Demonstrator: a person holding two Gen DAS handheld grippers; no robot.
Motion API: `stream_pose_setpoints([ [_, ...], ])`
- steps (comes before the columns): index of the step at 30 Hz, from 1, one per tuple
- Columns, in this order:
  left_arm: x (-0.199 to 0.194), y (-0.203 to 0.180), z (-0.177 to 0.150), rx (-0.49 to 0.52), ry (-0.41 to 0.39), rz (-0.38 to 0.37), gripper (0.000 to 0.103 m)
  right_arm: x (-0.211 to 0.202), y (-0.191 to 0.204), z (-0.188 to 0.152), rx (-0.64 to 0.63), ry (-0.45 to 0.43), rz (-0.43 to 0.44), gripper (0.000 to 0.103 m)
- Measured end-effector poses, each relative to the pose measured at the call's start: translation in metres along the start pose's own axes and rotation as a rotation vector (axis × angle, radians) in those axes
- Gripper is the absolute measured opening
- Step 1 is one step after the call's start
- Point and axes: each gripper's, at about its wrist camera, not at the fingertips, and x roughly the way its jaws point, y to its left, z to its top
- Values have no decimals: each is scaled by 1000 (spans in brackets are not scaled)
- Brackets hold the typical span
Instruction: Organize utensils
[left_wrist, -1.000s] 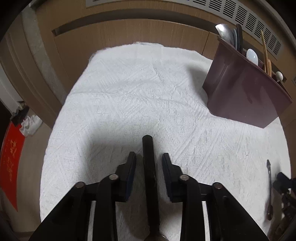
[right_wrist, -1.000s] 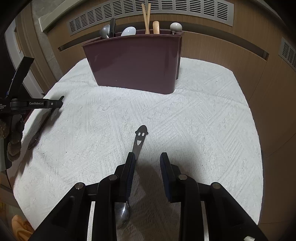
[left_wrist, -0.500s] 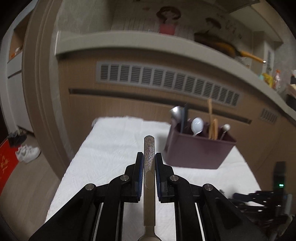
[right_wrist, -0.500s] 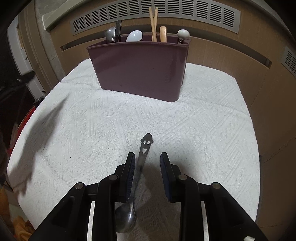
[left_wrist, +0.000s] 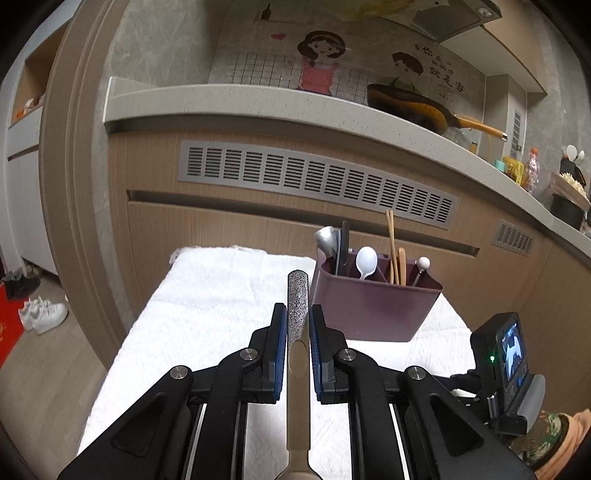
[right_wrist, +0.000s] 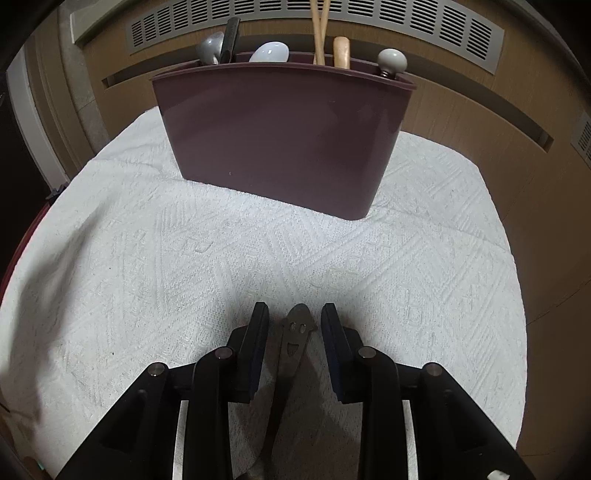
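My left gripper (left_wrist: 297, 308) is shut on a spoon's speckled grey handle (left_wrist: 297, 291) and holds it in the air, pointing at the maroon utensil caddy (left_wrist: 373, 310). The caddy (right_wrist: 280, 136) stands at the back of the white towel (right_wrist: 147, 258) and holds a metal spoon, a white spoon (left_wrist: 366, 260), chopsticks (right_wrist: 318, 29) and other handles. My right gripper (right_wrist: 294, 310) is down at the towel and open. A metal spoon with a smiley-face handle (right_wrist: 293, 343) lies between its fingers, with a gap on each side.
A wooden cabinet front with a grey vent grille (left_wrist: 317, 181) rises just behind the table. A pan (left_wrist: 413, 107) sits on the counter above. White shoes (left_wrist: 42, 314) lie on the floor to the left. A camouflage sleeve (left_wrist: 543, 439) shows at lower right.
The left gripper closed on the speckled handle, lifted it off the towel and tilted up toward the caddy. The right gripper slid forward until the smiley handle end lay between its fingers.
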Motion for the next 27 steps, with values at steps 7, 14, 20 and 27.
stream_pose_setpoints([
  [7,-4,-5,-2,5,11,2,12,-28,6,-6,-49,-57,4,16],
  [14,-20,-22,2,33,-6,-17,12,-99,1,-17,-69,-201,38,0],
  [20,-32,-32,3,42,-2,-4,12,-104,-4,-43,-124,-113,124,2],
  [27,-36,-33,0,39,17,-5,12,-106,3,-105,-219,-47,195,49],
])
